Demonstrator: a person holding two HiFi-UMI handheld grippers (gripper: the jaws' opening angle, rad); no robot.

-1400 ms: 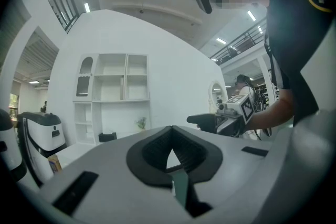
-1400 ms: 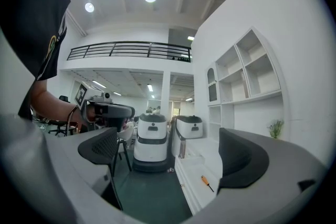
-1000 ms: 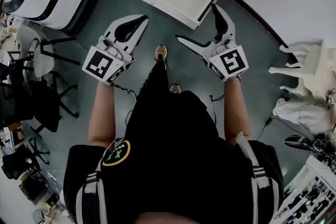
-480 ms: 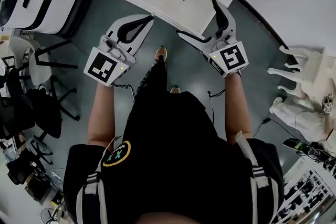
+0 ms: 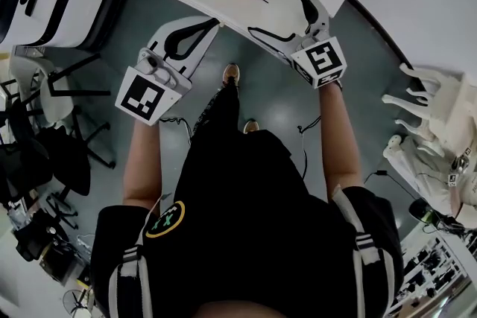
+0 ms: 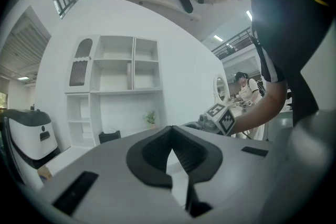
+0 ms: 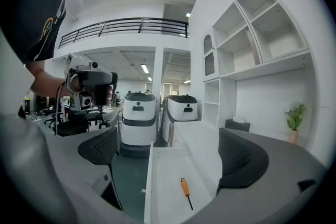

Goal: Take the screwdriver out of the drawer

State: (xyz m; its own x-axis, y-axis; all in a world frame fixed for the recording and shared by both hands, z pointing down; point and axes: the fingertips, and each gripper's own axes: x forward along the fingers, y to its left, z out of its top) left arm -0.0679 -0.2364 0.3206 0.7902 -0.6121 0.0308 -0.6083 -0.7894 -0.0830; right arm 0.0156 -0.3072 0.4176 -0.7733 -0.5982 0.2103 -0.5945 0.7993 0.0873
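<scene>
Fingers (image 7: 97, 147) of the right gripper (image 7: 173, 165) are spread wide and grasp nothing. The white, shallow, open drawer (image 7: 148, 181) lies in the gap ahead of them. The left gripper (image 6: 171, 131) has its finger tips pressed together, with nothing between them.

Change over the last second:
- The right gripper has advanced from a position short of the drawer front. In the head view, its open jaws now reach over the front right corner of the drawer.
- The left gripper has shifted only slightly. It stays short of the drawer front, on the left.
- The slim screwdriver with the orange handle and dark shaft (image 7: 186, 191) has not moved. It lies flat on the drawer floor, handle away from the person, untouched by either gripper.

Meaning for the task: the approach is under way and the pick is not yet made. The right gripper appears to be the picking tool. It probably must travel further in and descend before closing on the handle.

Pose: the right forearm is extended forward, with the marker cube facing up. The left forearm is held beside it, with its gripper angled toward the drawer.
</scene>
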